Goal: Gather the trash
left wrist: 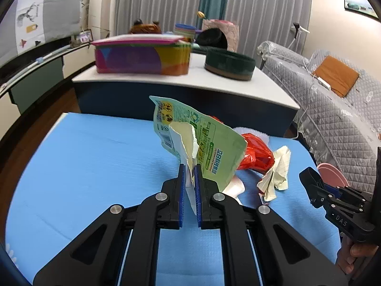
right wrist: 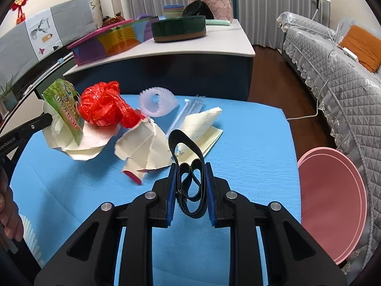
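My left gripper (left wrist: pixel 190 169) is shut on a torn white paper together with a green printed packet (left wrist: pixel 214 143), held clear of the blue mat (left wrist: pixel 95 155). The right wrist view shows the same packet (right wrist: pixel 64 104) at the left gripper's tip (right wrist: pixel 45 119). My right gripper (right wrist: pixel 190 166) is shut on a looped black band (right wrist: pixel 190 183) just above the mat. A crumpled red plastic bag (right wrist: pixel 104 104), crumpled white paper (right wrist: pixel 142 145), folded cream paper (right wrist: pixel 202 128), a clear ring (right wrist: pixel 158 102) and a clear plastic strip (right wrist: pixel 188 109) lie on the mat.
A round pink container (right wrist: pixel 331 202) stands low beside the mat's right edge, against a grey quilted sofa (right wrist: pixel 345 90). Behind the mat a white-topped table (right wrist: pixel 214 43) carries a colourful box (right wrist: pixel 107 43) and a dark green round tin (right wrist: pixel 178 28). A hand (right wrist: pixel 9 217) holds the left gripper.
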The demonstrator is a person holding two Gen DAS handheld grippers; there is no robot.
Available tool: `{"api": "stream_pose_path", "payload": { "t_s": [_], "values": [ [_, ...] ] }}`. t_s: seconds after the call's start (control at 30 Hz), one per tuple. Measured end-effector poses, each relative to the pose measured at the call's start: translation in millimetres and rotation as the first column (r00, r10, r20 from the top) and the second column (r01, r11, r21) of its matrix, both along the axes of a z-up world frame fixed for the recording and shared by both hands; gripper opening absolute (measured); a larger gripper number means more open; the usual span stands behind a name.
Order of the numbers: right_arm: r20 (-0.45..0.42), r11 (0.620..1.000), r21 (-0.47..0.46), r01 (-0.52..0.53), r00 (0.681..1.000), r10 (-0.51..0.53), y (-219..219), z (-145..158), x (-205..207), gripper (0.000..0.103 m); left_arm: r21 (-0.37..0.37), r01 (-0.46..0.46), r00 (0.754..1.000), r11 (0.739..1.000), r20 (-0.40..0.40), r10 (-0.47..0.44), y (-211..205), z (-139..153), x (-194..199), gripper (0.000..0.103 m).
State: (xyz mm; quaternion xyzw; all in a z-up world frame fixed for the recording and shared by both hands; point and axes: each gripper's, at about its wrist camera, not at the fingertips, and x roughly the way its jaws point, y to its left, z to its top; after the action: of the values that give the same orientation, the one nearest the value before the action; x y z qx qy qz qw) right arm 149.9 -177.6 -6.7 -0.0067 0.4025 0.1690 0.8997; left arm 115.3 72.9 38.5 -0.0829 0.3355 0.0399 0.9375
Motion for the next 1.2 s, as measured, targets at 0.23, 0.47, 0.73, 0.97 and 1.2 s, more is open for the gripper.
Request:
{"api": "stream_pose_path", "payload": {
  "t_s": [0.23, 0.47, 0.73, 0.97, 1.2],
  "values": [
    [0.027, 1.0, 0.008, -0.008, 1.0, 0.007, 5.0, 15.1, -16.5, 0.022, -0.01, -0.025, 1.0, 1.0, 0.007, 0.025, 11.8, 11.8, -20.1, 0.006],
    [0.032, 1.0, 0.013, -0.012, 0.999, 0.011, 7.9, 20.0, -24.0, 0.022, -0.021, -0.035, 0.999, 0.999, -0.036, 0.034, 21.7, -2.2, -25.2, 0.006],
    [0.034, 1.0, 0.012, -0.01, 0.999, 0.01, 5.1, 19.3, -25.0, 0.022, -0.01, 0.006, 0.998, 1.0, -0.068, -0.007, 17.0, -15.9, -24.8, 0.006],
    [0.046, 1.0, 0.028, 0.001, 0.999, -0.003, -0.4, 25.6, -25.6, 0.022, 0.006, 0.025, 0.999, 1.0, 0.02, -0.025, 11.1, 6.4, -36.3, 0.006],
    [0.069, 1.0, 0.031, 0.001, 0.998, -0.003, -2.5, 33.9, -32.7, 0.022, 0.012, 0.033, 0.998, 0.999, 0.047, -0.034, 6.9, 12.1, -39.2, 0.006]
  ]
}}
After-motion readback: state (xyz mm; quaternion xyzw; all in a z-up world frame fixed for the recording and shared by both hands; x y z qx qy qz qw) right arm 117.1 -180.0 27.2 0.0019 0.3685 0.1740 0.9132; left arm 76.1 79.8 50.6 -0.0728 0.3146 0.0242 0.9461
